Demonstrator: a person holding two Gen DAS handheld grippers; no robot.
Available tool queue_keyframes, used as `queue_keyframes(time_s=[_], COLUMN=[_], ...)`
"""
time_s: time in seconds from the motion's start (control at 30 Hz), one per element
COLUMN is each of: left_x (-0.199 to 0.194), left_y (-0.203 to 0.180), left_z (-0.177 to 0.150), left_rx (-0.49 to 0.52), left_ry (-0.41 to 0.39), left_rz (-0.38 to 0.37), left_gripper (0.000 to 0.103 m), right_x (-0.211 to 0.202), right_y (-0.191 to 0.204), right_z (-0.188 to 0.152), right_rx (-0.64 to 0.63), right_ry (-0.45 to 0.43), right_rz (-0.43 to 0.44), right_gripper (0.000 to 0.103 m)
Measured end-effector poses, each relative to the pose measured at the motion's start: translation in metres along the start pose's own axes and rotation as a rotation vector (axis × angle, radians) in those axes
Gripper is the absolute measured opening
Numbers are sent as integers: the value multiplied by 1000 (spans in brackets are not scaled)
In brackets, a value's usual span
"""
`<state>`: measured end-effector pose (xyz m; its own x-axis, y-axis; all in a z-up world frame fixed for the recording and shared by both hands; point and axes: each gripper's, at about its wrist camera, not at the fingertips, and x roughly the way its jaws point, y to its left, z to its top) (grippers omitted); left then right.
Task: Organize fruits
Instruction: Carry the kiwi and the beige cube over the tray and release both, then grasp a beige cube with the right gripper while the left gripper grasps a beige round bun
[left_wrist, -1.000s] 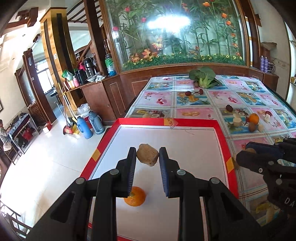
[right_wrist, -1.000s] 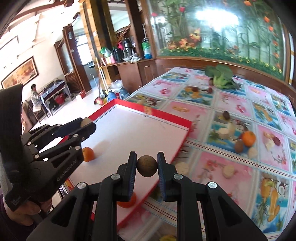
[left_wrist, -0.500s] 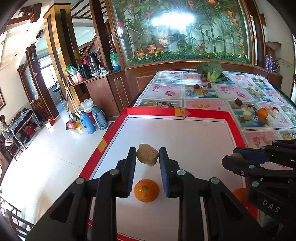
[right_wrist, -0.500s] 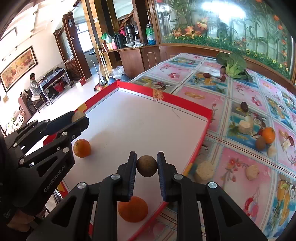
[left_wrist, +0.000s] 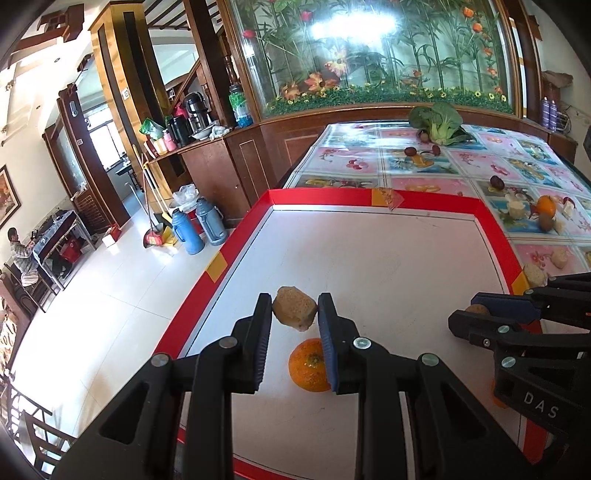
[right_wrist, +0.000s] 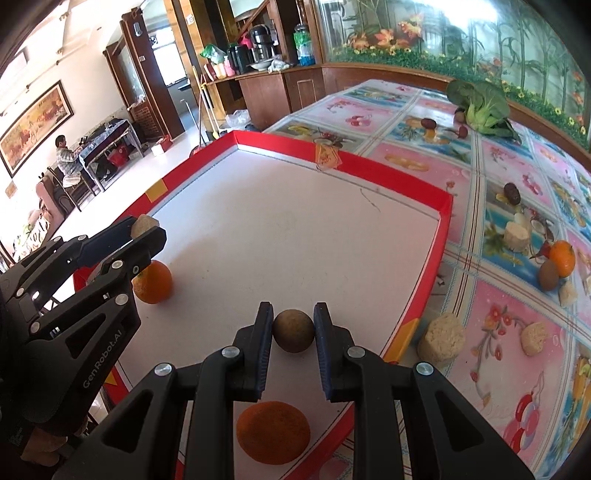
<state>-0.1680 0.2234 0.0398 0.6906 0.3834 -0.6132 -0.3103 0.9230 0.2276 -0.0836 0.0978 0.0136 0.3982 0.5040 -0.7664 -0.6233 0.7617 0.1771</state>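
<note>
Both of my hand-held grippers have come lower over the red-rimmed white tray (left_wrist: 373, 197) since a second ago, and the orange (left_wrist: 308, 369) under the left one now shows almost whole. Left hand-held gripper (left_wrist: 294, 314) is clamped on a rough tan chunk (left_wrist: 294, 312), held just above that orange. Right hand-held gripper (right_wrist: 293, 329) is clamped on a round brown fruit (right_wrist: 293, 330), above a second orange (right_wrist: 273, 432) at the tray's near edge. I count two oranges on the tray. Out on the patterned bench (right_wrist: 417, 166), a third orange (right_wrist: 562, 257) lies beside a brown fruit (right_wrist: 548, 275), with several pale chunks nearby.
</note>
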Motion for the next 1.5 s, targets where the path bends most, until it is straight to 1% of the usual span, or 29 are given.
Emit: queue_keyframes(time_s=[0.07,0.1,0.13,0.17,0.2,0.23,0.33,0.37,0.43,0.63,0.7,0.77,0.9,1.03,1.17,1.27,1.4,1.5], left_x=[1,2,2,2,0,-2,-9,-10,-16,-39,-47,-54,-61,-56,-48,-44,-47,-49], left_y=[-2,-3,-3,-3,-3,-4,-6,-7,-12,-47,-62,-77,-99,-116,-132,-137,-144,-151], left_z=[-1,-1,-1,-2,-2,-3,-2,-1,0,7,10,14,16,16,24,29,28,20], left_rx=[7,11,14,15,17,21,37,39,44,107,130,158,196,229,276,293,312,308], left_ry=[8,18,24,25,22,15,-1,-1,-3,-22,-30,-40,-33,-6,6,19,57,107], left_rz=[12,18,22,25,28,30,15,-3,-55,-182,-224,-248,-289,-311,-346,-378,-478,-562], left_gripper=[28,34,41,58,66,74,74,74,74,74,74,74,74,74,74,74,74,74], right_x=[-2,-3,-6,-9,-15,-21,-44,-54,-68,-92,-96,-100,-102,-100,-91,-82,-61,-47], right_y=[-2,-5,-7,-9,-14,-18,-43,-57,-80,-144,-160,-173,-189,-195,-180,-169,-154,-150], right_z=[-1,-1,-1,-1,-2,-2,-7,-9,-14,-36,-43,-51,-62,-63,-53,-43,-31,-27], right_rx=[6,8,8,8,13,18,54,81,129,257,302,339,365,383,299,247,170,127], right_ry=[-1,-1,-2,-10,-33,-51,-121,-150,-173,-197,-197,-201,-201,-183,-164,-149,-96,-55], right_rz=[4,5,12,18,22,22,7,-1,-11,-82,-81,-84,-87,-55,-35,-44,-101,-141], right_gripper=[21,23,25,26,28,32,34,34,35,35,35,35,35,35,35,35,35,35])
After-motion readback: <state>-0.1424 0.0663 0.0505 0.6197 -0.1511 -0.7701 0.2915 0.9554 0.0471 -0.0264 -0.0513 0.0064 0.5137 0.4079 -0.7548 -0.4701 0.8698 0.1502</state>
